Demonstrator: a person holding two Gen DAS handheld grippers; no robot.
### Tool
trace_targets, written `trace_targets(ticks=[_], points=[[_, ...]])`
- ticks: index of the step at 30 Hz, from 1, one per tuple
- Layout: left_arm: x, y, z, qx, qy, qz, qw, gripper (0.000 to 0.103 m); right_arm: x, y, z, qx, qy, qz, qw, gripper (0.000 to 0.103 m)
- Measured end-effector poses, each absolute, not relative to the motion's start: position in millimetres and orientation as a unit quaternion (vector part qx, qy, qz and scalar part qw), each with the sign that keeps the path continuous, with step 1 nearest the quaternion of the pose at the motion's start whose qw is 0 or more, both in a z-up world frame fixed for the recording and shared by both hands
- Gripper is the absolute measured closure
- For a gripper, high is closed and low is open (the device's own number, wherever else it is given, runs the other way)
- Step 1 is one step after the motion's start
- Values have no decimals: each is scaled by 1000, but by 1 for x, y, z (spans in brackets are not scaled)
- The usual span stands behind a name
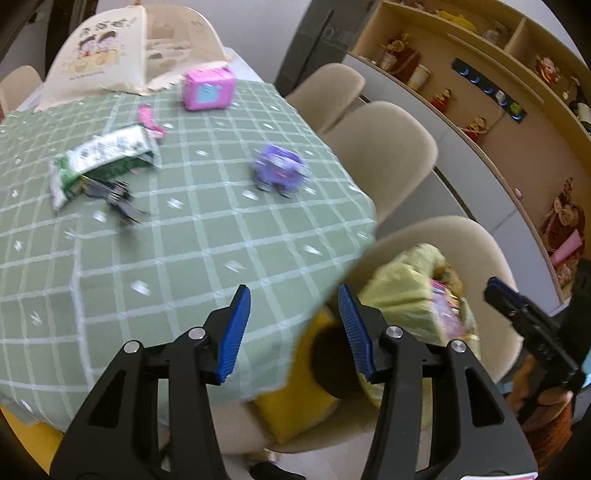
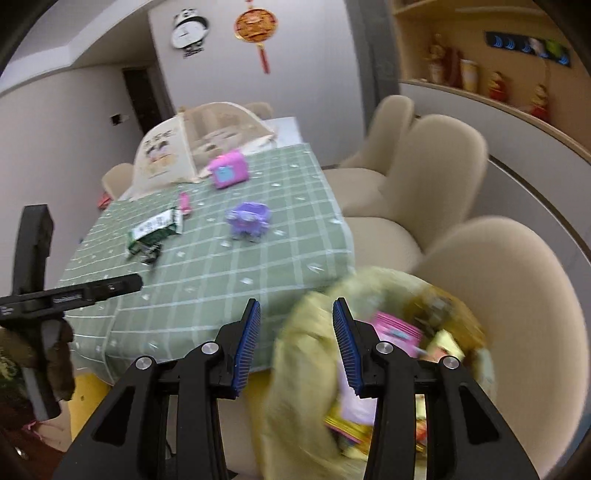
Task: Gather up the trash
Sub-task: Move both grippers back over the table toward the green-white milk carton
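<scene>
A green checked worktop (image 1: 184, 258) is filling the frame's left; both the left gripper (image 1: 293, 328) and right gripper (image 2: 295, 343) are hanging released, grasping nothing, above the yellow trash bag (image 2: 306, 350).

A home dining room, lived-in.
Checked green tablecloth (image 1: 184, 258), cushioned beige chairs (image 2: 443, 177), panda wall clock (image 2: 189, 32), shelves of ornaments (image 1: 480, 92).
</scene>
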State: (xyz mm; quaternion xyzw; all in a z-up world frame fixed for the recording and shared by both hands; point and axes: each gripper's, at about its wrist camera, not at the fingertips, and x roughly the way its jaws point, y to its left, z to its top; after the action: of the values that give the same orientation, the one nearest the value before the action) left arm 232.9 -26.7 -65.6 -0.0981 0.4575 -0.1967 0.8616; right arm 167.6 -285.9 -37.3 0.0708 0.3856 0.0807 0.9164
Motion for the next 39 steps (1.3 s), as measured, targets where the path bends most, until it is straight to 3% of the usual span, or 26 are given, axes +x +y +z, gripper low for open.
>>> trace_targets(ticks=[12, 18, 27, 33, 39], points=[[299, 117, -78, -103, 433, -119, 887, 49, 246, -176, -57, 65, 409, 172, 894, 64], [336, 153, -85, -75, 431, -135, 889, 48, 278, -133, -73, 83, 428, 211, 875, 55], [403, 133, -85, 80, 411, -217, 882, 48, 299, -97, -95, 24, 489, 182, 853, 55], [458, 130, -110, 70, 468, -250, 845, 47, 300, -106, -102, 34, 509, 158, 845, 55], [445, 110, -124, 73, 505, -277, 814, 46, 293, -110, -104, 16, 513, 150, 845, 55]])
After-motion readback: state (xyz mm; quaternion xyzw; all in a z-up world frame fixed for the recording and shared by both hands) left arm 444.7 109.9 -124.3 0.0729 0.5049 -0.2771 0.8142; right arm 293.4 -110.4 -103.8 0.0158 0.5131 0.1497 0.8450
